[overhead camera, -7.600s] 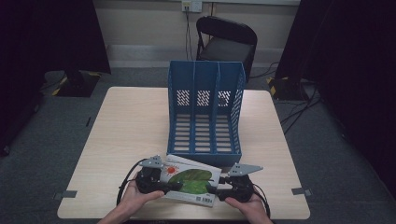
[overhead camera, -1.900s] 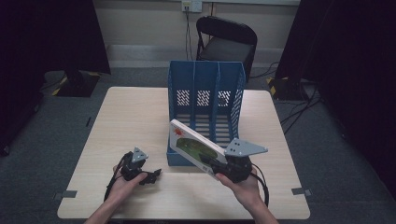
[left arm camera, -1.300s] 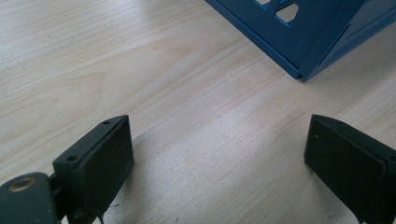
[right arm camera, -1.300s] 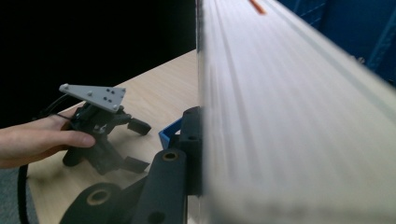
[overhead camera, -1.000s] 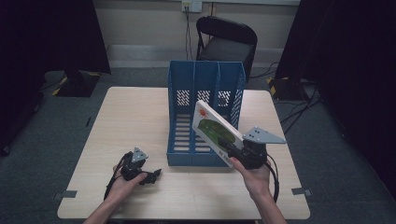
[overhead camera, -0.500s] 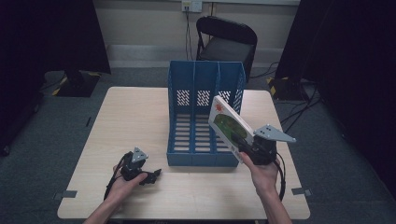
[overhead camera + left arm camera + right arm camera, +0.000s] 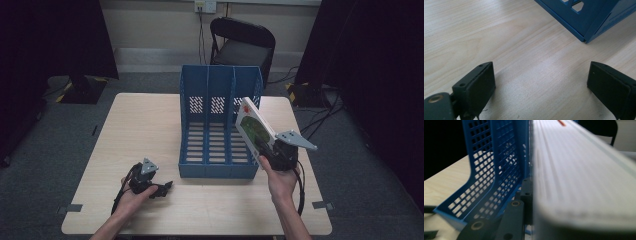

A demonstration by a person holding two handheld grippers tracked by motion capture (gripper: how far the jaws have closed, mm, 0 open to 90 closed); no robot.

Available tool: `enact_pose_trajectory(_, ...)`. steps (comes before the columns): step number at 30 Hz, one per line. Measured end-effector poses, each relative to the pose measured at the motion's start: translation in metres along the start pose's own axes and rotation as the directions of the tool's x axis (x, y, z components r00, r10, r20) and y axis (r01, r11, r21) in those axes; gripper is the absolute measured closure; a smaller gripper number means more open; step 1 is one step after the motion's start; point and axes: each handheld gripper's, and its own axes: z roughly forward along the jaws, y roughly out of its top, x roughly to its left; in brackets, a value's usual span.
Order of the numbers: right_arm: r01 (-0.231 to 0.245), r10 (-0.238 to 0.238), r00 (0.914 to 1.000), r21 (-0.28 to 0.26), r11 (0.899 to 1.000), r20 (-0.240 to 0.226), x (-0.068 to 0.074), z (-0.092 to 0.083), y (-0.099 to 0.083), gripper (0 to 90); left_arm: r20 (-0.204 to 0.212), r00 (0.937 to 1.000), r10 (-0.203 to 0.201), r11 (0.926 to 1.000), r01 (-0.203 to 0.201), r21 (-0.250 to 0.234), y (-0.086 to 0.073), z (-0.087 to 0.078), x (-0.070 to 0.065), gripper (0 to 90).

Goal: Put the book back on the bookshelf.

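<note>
Right gripper (image 7: 270, 155) is clamping book (image 7: 253, 129) edge-on, tilting it beside file rack (image 7: 220, 125), likely for slotting. Left gripper (image 7: 162, 187) is resting agape near rack's front corner.

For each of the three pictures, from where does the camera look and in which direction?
High view: above the person's side, facing forward and down on the table; forearms, both grippers.
Left gripper view: on the left gripper, low over the table; open jaws.
Right gripper view: on the right gripper, along the book.
Shared: the blue file rack.
</note>
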Motion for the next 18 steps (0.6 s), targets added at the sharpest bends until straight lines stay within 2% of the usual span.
enact_pose_trajectory(7,-0.024,0.023,0.9988,0.002,1.0,0.043,-0.002,0.022,0.002,76.7,0.0,1.0,0.0,1.0,0.0,0.0,0.0,0.0,0.0,7.4)
enact_pose_trajectory(9,-0.049,0.048,0.9972,0.016,0.999,0.058,-0.002,0.033,0.0,76.7,0.002,1.0,0.001,1.0,-0.001,0.001,0.0,0.0,0.0,7.4)
enact_pose_trajectory(11,-0.047,0.045,0.9959,0.022,0.999,0.079,-0.001,0.038,-0.002,76.7,0.003,1.0,0.003,1.0,-0.003,0.002,0.0,0.0,0.0,7.4)
enact_pose_trajectory(14,-0.055,0.053,0.996,0.031,0.998,0.073,-0.001,0.045,-0.005,76.7,0.003,1.0,0.003,1.0,-0.003,0.002,0.0,0.0,0.0,7.4)
enact_pose_trajectory(18,-0.038,0.034,0.9956,0.045,0.998,0.087,0.002,0.056,-0.01,76.7,0.003,1.0,0.006,1.0,-0.006,0.003,0.0,0.0,0.0,7.4)
